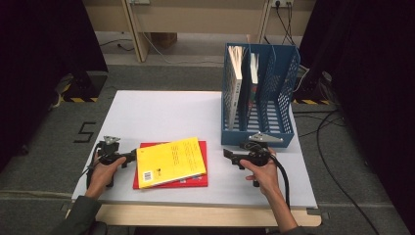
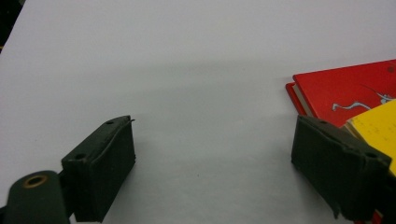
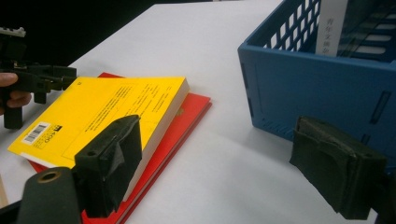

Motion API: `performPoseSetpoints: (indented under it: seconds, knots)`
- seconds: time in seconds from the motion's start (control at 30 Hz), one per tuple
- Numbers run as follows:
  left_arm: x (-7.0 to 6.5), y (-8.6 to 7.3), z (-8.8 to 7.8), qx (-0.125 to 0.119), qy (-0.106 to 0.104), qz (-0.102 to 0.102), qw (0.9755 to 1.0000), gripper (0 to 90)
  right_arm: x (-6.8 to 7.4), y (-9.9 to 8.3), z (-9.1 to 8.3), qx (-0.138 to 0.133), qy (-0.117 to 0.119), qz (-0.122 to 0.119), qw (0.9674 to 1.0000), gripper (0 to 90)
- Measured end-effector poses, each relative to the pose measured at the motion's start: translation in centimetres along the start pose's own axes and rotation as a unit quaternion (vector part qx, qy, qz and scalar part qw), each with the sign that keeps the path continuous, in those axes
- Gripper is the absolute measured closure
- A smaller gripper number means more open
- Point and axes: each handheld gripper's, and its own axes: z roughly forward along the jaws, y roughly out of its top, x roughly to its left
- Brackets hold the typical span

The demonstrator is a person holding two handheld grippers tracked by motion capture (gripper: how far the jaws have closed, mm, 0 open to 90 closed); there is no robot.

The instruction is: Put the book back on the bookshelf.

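Note:
A yellow book point(image 1: 170, 162) lies on top of a red book point(image 1: 195, 180) near the front of the white table point(image 1: 161, 112). My left gripper point(image 1: 131, 156) rests just left of the books, jaws open wide with bare table between them; the red book point(image 2: 345, 88) and the yellow book point(image 2: 378, 126) sit by its right jaw. My right gripper point(image 1: 229, 157) is open to the right of the books, in front of the blue file rack point(image 1: 259, 93). Its view shows the yellow book point(image 3: 116, 107), the red book point(image 3: 187, 116) and the rack point(image 3: 317, 93).
The blue rack holds two upright books point(image 1: 236, 83) in its left slots; the right slots stand free. Cables point(image 1: 333, 127) run on the floor right of the table. Black curtains flank both sides.

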Motion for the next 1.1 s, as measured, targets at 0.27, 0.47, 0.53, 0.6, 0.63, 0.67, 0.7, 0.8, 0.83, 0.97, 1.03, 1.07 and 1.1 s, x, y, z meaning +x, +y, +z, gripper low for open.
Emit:
performPoseSetpoints:
  seconds: [0.27,0.47,0.53,0.6,0.63,0.67,0.7,0.8,0.83,0.97,1.03,1.07,1.1]
  knots:
    - [0.0,0.0,0.0,0.000,-0.001,0.001,1.0000,12.6,0.4,-1.0,0.5,0.013,0.010,0.009,0.9998,17.3]
    - [0.0,0.0,-0.1,0.000,-0.003,0.001,1.0000,13.0,0.7,-1.8,1.1,0.026,0.016,0.011,0.9995,17.6]
    - [0.0,0.0,-0.1,0.000,-0.003,0.001,1.0000,13.0,0.9,-2.1,1.4,0.032,0.018,0.011,0.9993,17.6]
    - [0.0,0.0,-0.1,-0.001,-0.002,0.001,1.0000,13.2,1.1,-2.2,1.5,0.035,0.019,0.009,0.9992,17.6]
    - [0.0,-0.1,-0.1,-0.001,-0.003,0.001,1.0000,13.3,1.1,-2.4,1.6,0.037,0.020,0.007,0.9991,17.7]
    - [0.0,-0.1,-0.1,-0.001,-0.003,0.001,1.0000,13.6,1.2,-2.5,1.7,0.040,0.021,0.009,0.9990,17.7]
    - [0.0,-0.1,-0.2,-0.001,-0.004,0.003,1.0000,13.8,1.3,-2.6,1.8,0.042,0.021,0.010,0.9988,17.7]
    - [0.1,-0.2,-0.4,0.002,-0.006,0.008,1.0000,14.2,1.4,-3.0,2.1,0.049,0.022,0.008,0.9985,17.8]
    - [0.1,-0.3,-0.6,0.004,-0.006,0.008,0.9999,14.5,1.5,-3.1,2.2,0.052,0.021,0.010,0.9984,17.8]
    - [-0.1,-0.5,-1.2,0.005,-0.008,0.013,0.9999,14.8,1.7,-3.7,2.6,0.058,0.030,0.018,0.9977,17.8]
    - [-0.3,-0.6,-1.8,-0.001,-0.007,0.018,0.9998,14.8,1.8,-4.0,2.8,0.061,0.033,0.019,0.9974,17.8]
    - [-0.4,-0.6,-2.1,-0.003,-0.005,0.022,0.9997,14.8,1.9,-4.1,2.8,0.063,0.031,0.017,0.9974,17.8]
    - [-0.6,-0.6,-2.4,-0.006,-0.006,0.027,0.9996,14.8,2.0,-4.2,2.9,0.064,0.031,0.017,0.9973,17.9]
